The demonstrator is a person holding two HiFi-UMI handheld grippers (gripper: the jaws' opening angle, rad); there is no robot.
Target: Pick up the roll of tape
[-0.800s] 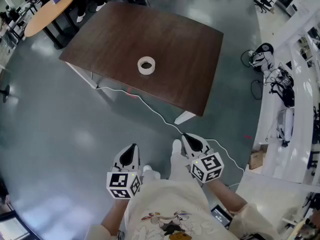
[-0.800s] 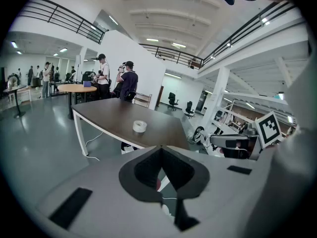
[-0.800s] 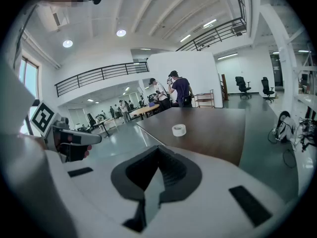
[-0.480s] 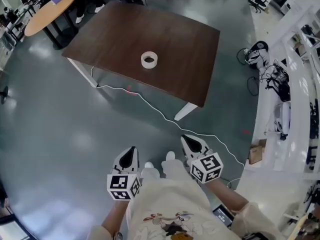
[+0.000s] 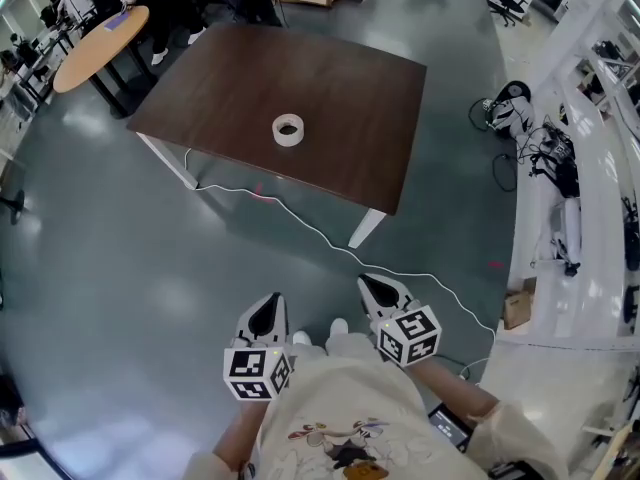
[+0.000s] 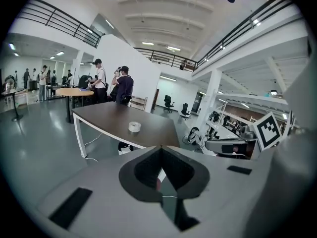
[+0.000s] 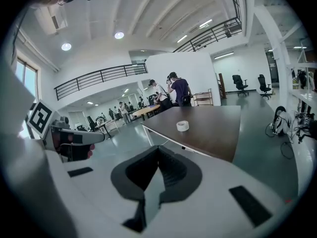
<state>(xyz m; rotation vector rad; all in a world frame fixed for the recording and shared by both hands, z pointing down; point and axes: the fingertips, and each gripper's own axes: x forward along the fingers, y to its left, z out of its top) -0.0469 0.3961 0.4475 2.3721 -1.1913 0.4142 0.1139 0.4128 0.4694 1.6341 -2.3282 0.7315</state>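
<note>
Down at the bottom of the head view, my left claw (image 5: 268,304) and right claw (image 5: 370,286) sit close to my body, well apart from the roll of tape (image 5: 288,129). It lies flat near the middle of the dark table (image 5: 350,88), across a stretch of floor. A white cable (image 5: 320,236) snakes over that floor between me and the table's near corner. Only this view shows it, and I judge I should step over it as I walk in.

Through the left gripper view, my left jaws are pressed together with nothing between them. The tape sits far beyond the tips, a little left of their line. This view also shows people (image 6: 121,86) standing past the table's far end, whom the head view barely catches.

Through the right gripper view, my right jaws are likewise closed and empty, with the tape ahead and slightly right of the tips. It sees the tape side-on as a low ring, so a grip across the wall looks workable.

The step in hand is the approach. To do it well I would pick one claw, spread its jaws before it reaches the table, and come down with one jaw inside the core and one outside.
</note>
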